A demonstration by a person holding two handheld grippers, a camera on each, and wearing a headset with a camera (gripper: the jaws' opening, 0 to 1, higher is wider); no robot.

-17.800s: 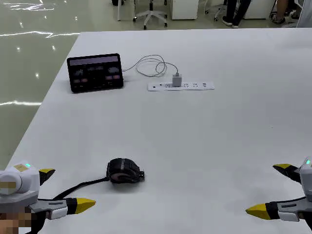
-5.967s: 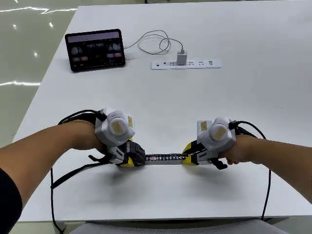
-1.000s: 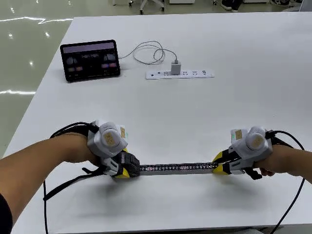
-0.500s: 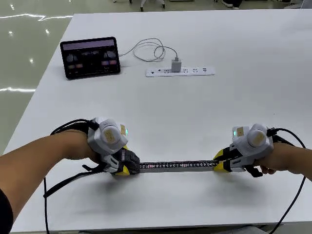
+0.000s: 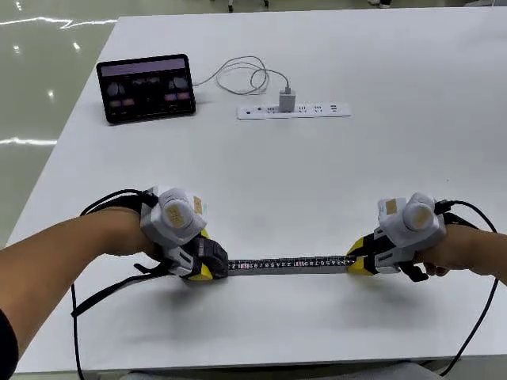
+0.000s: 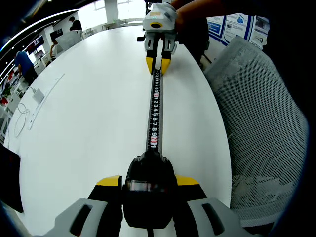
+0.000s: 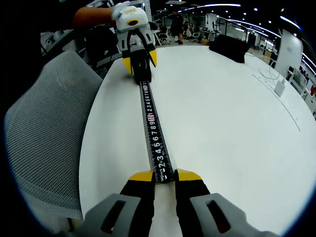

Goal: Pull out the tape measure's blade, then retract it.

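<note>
While left tool [image 5: 200, 266] clamps the case [image 6: 148, 192] on the counter [image 5: 317, 182] as anchor, right tool [image 7: 162, 176] pinches the blade [image 7: 152, 128] at its tip, so it lies drawn out between them, ready to retract.

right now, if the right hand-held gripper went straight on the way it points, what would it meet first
The right hand-held gripper, shut on the blade, points along it toward the tape measure case held by the left hand-held gripper; it would likely meet that case first.
</note>
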